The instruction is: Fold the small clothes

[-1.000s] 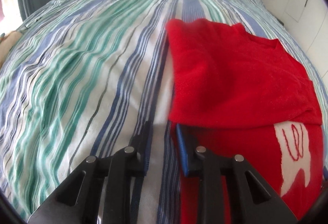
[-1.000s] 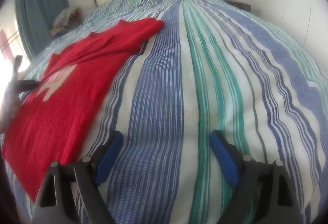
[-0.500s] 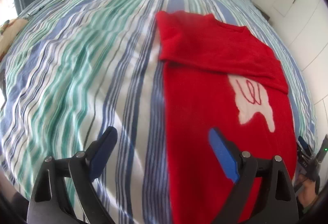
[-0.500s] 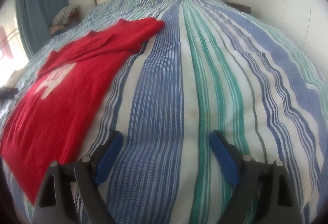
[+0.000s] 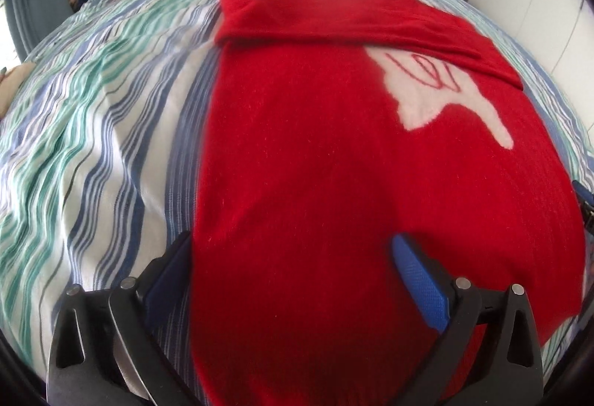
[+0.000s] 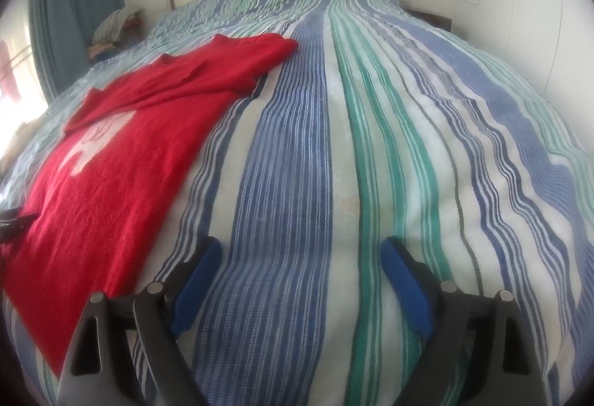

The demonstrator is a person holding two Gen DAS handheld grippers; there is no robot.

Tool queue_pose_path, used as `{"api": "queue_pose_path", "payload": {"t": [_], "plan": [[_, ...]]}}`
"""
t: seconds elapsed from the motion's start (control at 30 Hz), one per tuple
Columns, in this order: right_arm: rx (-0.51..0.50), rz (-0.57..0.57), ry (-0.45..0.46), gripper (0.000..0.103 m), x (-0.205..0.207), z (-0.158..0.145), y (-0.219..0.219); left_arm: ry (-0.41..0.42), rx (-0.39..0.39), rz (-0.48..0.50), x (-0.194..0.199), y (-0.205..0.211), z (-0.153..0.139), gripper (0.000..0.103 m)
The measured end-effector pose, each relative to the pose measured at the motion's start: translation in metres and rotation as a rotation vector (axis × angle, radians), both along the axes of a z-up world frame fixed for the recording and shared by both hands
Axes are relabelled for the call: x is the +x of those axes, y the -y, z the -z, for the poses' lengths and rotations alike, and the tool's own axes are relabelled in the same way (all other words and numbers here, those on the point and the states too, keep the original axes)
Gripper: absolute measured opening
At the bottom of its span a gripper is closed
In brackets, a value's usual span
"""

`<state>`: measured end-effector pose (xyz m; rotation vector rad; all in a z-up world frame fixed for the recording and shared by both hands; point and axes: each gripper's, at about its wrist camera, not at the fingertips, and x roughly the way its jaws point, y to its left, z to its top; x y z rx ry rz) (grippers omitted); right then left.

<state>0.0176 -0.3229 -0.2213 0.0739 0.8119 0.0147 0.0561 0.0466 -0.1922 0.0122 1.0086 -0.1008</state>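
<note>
1. Red sweater lies flat on the bed, long axis toward the headboard.
2. Left hand-held gripper just opened wide, empty, above its near end.
3. Right hand-held gripper gapes empty, sweater to its left.

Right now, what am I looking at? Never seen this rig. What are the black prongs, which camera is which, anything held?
No robot: a person carries a two-finger tool in each hand, with a fisheye camera looking along its fingers. The left view shows the left tool, jaws just opened wide over a red sweater, gripping nothing. The right view shows the right tool, open over bare striped bedspread. The sweater lies flat, its top part folded across a white motif. Nothing is held.
</note>
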Motion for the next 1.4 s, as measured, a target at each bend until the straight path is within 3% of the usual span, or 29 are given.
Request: {"api": "queue_pose_path", "payload": {"t": [1.4], "plan": [[0.004, 0.0, 0.009, 0.088, -0.0015, 0.0004, 0.0022, 0.024, 0.029, -0.006, -0.0055, 0.0043, 0.004, 0.103]]}}
